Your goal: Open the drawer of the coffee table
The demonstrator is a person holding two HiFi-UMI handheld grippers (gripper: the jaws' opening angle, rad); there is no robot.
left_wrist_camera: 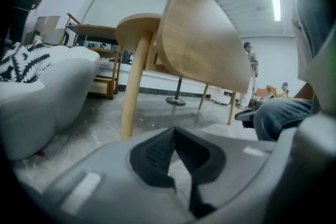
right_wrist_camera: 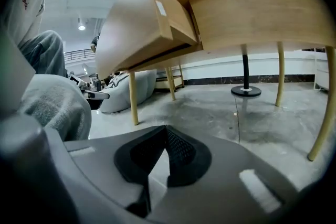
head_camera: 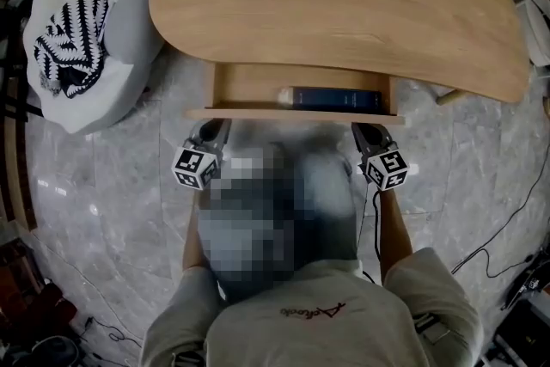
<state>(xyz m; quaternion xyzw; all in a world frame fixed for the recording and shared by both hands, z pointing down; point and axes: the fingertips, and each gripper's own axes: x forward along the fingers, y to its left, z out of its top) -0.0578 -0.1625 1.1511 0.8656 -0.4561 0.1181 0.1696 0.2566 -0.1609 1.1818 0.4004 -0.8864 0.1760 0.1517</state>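
Left gripper (left_wrist_camera: 174, 136): jaws shut, pads meeting at the tips, nothing between them. It sits low, looking up at the drawer (left_wrist_camera: 205, 44), whose front hangs above and ahead, not touching the jaws. Right gripper (right_wrist_camera: 166, 134): also shut and empty, with the drawer (right_wrist_camera: 142, 18) above it to the left, apart from the jaws.

In the head view the left gripper (head_camera: 214, 128) and right gripper (head_camera: 368, 131) sit just under the two ends of the drawer front (head_camera: 292, 113), marker cubes toward the person (contact can't be judged from this angle).

The drawer is pulled partway out from under the table (head_camera: 335, 4), toward the person. Inside lies a dark book (head_camera: 337, 98), spine facing out, with a small pale item beside its left end, too blurred to name.

The person's knee (right_wrist_camera: 52, 102) in jeans is just left of the right gripper.

Further out: a white beanbag (head_camera: 103, 39) left of the table, with a black-and-white pillow (head_camera: 73, 47) on it. Table leg (left_wrist_camera: 134, 86) stands on the marble floor (head_camera: 112, 185). A cable (head_camera: 507, 228) trails over the floor at right.
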